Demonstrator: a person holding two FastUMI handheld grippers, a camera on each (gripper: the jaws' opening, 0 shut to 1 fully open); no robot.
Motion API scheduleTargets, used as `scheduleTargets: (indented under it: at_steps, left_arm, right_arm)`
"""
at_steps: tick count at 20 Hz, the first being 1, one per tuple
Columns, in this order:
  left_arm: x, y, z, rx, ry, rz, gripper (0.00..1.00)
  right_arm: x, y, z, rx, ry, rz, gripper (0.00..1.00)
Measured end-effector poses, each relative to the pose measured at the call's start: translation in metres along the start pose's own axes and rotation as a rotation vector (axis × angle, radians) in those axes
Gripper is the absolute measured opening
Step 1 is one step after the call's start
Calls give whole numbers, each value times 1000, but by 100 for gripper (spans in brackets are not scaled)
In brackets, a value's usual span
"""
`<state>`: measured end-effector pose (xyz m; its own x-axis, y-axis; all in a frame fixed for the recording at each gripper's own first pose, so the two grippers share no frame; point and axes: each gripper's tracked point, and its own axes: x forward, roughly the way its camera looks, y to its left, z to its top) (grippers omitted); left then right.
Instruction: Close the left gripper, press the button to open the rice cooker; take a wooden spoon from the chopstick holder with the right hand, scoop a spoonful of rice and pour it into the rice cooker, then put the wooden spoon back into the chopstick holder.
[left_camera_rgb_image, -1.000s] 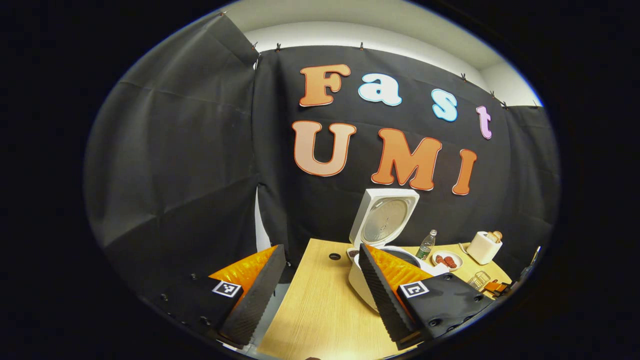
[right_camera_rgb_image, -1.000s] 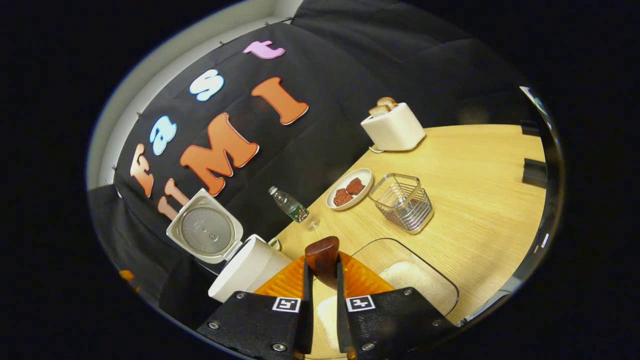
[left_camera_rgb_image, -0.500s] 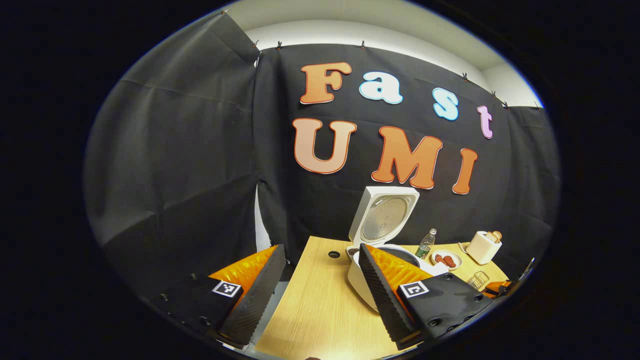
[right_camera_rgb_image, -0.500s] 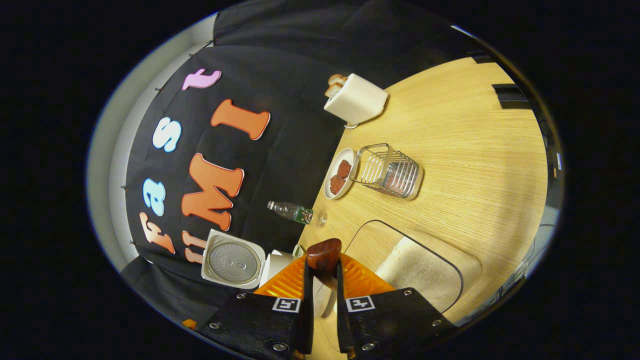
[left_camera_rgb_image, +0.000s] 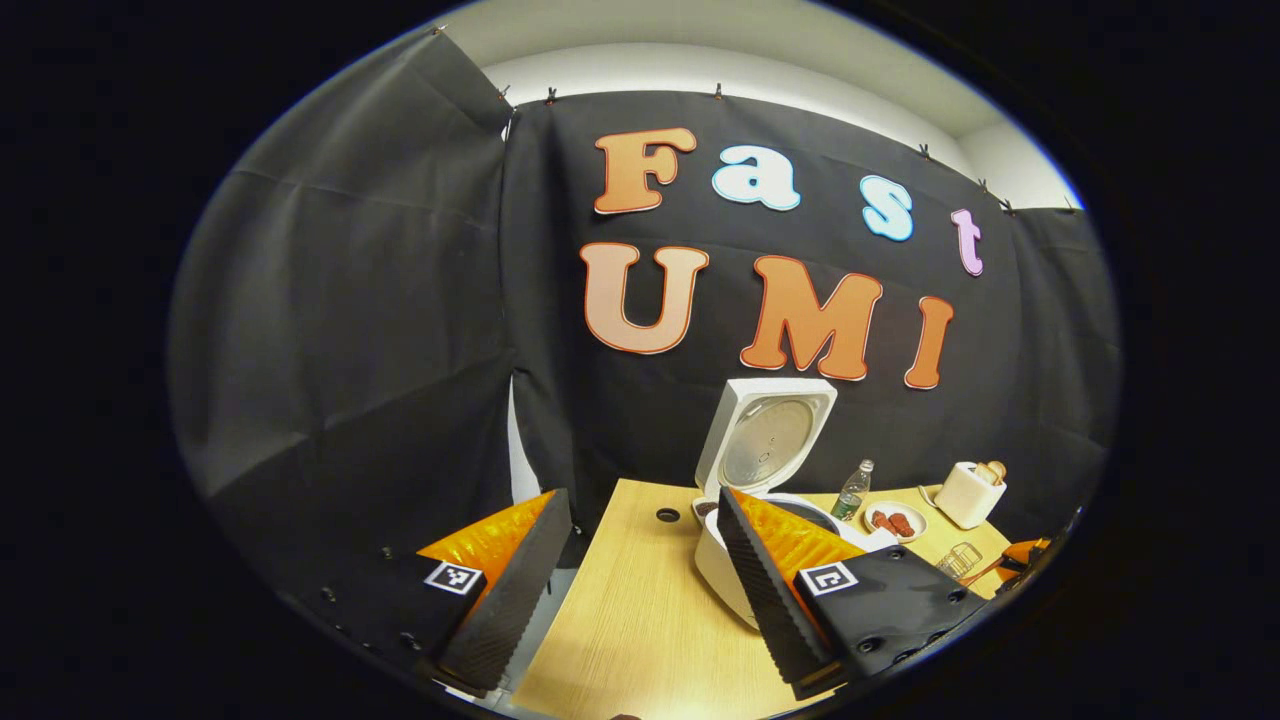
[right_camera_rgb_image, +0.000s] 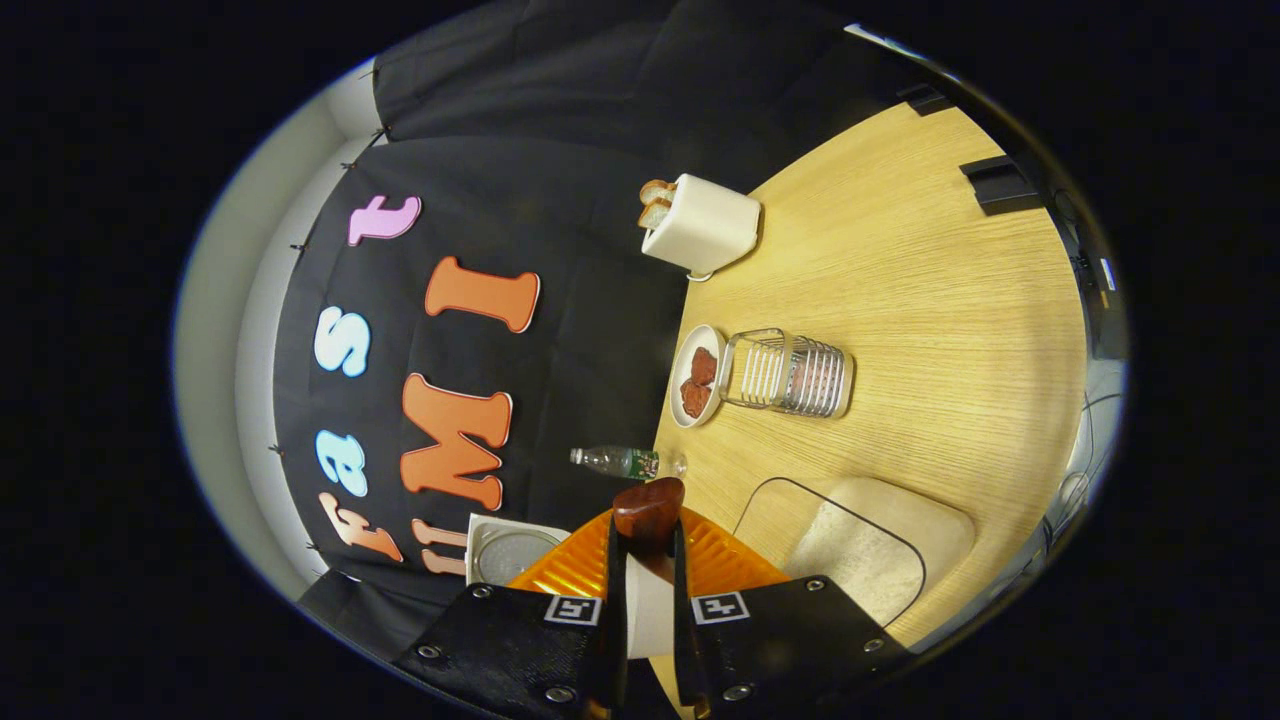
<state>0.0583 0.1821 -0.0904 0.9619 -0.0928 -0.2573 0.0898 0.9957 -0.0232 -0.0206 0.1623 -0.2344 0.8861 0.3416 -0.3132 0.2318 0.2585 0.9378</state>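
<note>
Pale wood-grain table (left_camera_rgb_image: 640, 620) fills the lower part of the left gripper view; on it stands the white rice cooker (left_camera_rgb_image: 722, 560) with its lid (left_camera_rgb_image: 765, 440) raised upright against the booth wall; the left gripper (left_camera_rgb_image: 640, 560) hovers over the near table edge, jaws released and wide apart, grasping nothing; behind the cooker stand a bottle (left_camera_rgb_image: 852, 490), a plate of food (left_camera_rgb_image: 893, 521) and a toaster (left_camera_rgb_image: 968, 494); the wire chopstick holder (left_camera_rgb_image: 958, 560) shows small near the right edge.

Right gripper view, strongly rolled: the right gripper (right_camera_rgb_image: 648, 545) is clenched on the wooden spoon (right_camera_rgb_image: 648, 508), whose dark end protrudes between the fingers; just beyond lie the cooker's open lid (right_camera_rgb_image: 515, 550) and the bottle (right_camera_rgb_image: 615, 461); a clear tray of rice (right_camera_rgb_image: 868, 560) sits near the gripper; the chopstick holder (right_camera_rgb_image: 790, 373) stands just beside the plate (right_camera_rgb_image: 697, 373); the toaster (right_camera_rgb_image: 702, 226) stands well apart near the wall.
</note>
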Motion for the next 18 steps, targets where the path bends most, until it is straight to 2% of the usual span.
scheduleTargets:
  at_steps: [5,6,7,18]
  left_arm:
    - [8,-3,1,-3,-2,-4,99]
    - [9,-3,1,-6,-2,-3,99]
    - [11,-3,3,-10,-3,-3,99]
    - [35,8,10,-19,-19,24,99]
  right_arm:
    - [1,23,1,64,26,44,19]
    - [3,27,1,79,30,52,14]
    - [3,31,0,93,33,60,18]
    - [57,105,-29,159,115,161,19]
